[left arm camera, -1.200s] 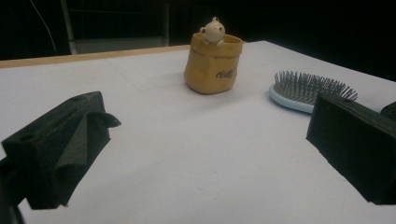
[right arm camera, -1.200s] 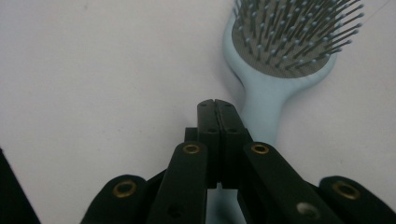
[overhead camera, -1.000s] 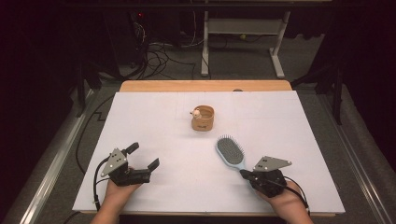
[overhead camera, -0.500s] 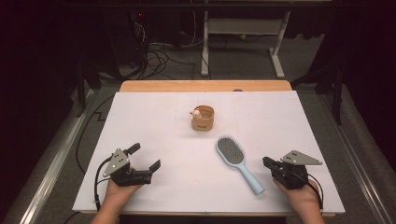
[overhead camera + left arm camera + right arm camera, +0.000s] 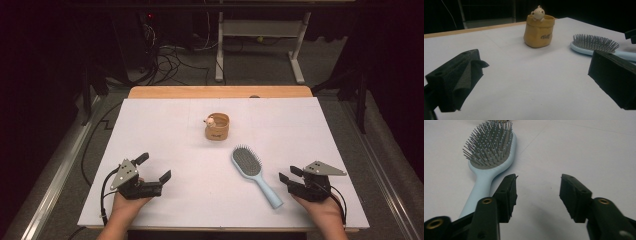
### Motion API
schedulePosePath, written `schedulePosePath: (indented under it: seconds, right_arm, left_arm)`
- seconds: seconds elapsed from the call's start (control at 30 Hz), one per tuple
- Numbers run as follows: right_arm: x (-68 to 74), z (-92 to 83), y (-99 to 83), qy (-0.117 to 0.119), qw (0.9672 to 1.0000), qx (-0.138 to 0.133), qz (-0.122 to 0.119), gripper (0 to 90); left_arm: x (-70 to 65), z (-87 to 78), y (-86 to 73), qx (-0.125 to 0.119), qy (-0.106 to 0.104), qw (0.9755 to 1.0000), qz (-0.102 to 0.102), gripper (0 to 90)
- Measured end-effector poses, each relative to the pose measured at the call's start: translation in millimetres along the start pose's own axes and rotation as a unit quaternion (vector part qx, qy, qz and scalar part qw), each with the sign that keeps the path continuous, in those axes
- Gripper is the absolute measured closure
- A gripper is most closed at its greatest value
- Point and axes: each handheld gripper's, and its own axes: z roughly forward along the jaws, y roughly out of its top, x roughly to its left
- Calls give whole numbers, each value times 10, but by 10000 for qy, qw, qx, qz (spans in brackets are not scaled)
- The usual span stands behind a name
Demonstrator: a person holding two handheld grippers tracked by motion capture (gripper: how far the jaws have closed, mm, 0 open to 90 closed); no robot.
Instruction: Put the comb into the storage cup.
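One hairbrush (image 5: 252,173), pale blue with grey bristles up, lies flat on the white table cover (image 5: 165,125), just to the left of the right gripper (image 5: 288,177), handle end nearest it and head angled away toward the table middle. In the right gripper view the handle runs alongside the outside of the left jaw, not between the two; nothing sits in the gap, only bare cover. Right gripper jaws have just been opening and stand spread, holding nothing. Judgement: the brush looks set down and let go, so the placing step reads as done; what is left, if anything, is to draw the hand off or take up another thing.

Left gripper (image 5: 154,169) rests low near the front left of the cover, jaws wide apart and empty. Ahead of it and off to its right stands a tan cup (image 5: 538,30) with a small bear figure (image 5: 538,13) on its rim, upright, apart from the brush head but near it.

Room for moving: broad bare cover lies between the two grippers and ahead of the left one. Right gripper sits near the front right corner, with the cover's right edge and front edge both close by; less margin there. A backward pull looks free. A sweep leftward by the right gripper would likely nudge the brush handle. Bare wooden tabletop (image 5: 220,91) shows beyond the cover's far edge, well away from both grippers.
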Motion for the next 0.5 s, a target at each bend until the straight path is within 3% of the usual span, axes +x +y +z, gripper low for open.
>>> schedulePosePath:
  seconds: [0.2, 0.5]
  right_arm:
    - [-33, 8, 4, 44, 10000, 33, 84, 232]
    - [-44, 10, 9, -21, 9999, -21, 128, 100]
  left_arm:
    - [-11, 2, -13, -6, 40, 10000, -69, 4]
    - [-12, 3, -12, 0, 43, 9999, -92, 3]
